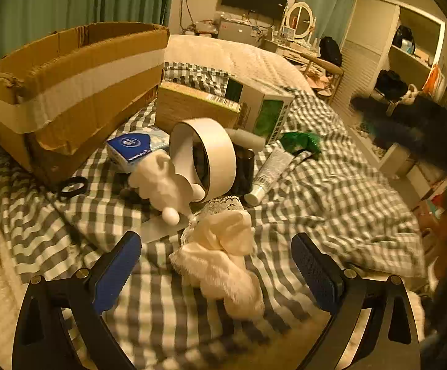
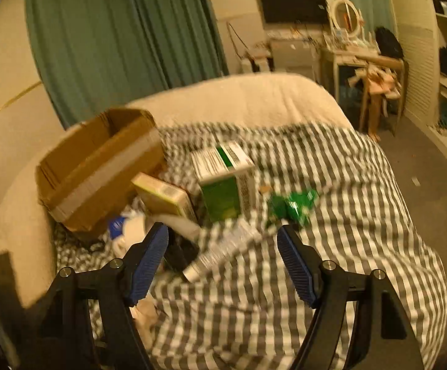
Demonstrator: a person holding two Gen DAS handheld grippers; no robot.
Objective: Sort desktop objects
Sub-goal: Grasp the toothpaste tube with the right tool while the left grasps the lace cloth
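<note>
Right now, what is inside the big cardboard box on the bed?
Neither view settles it. The cardboard box is open on top, but the left wrist view shows only its outer wall, and the right wrist view shows only bare inner walls near the rim. Its floor is hidden.

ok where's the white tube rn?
In the left wrist view the white tube lies on the checked blanket, right of centre, beside the dark cup, below the green packet.

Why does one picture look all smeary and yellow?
Right wrist view: motion blur smears the green box and tube. Left wrist view: mostly sharp, cream cloth clear, only a dark blurred shape at right. Both views: warm yellow light, fisheye-curved edges.
</note>
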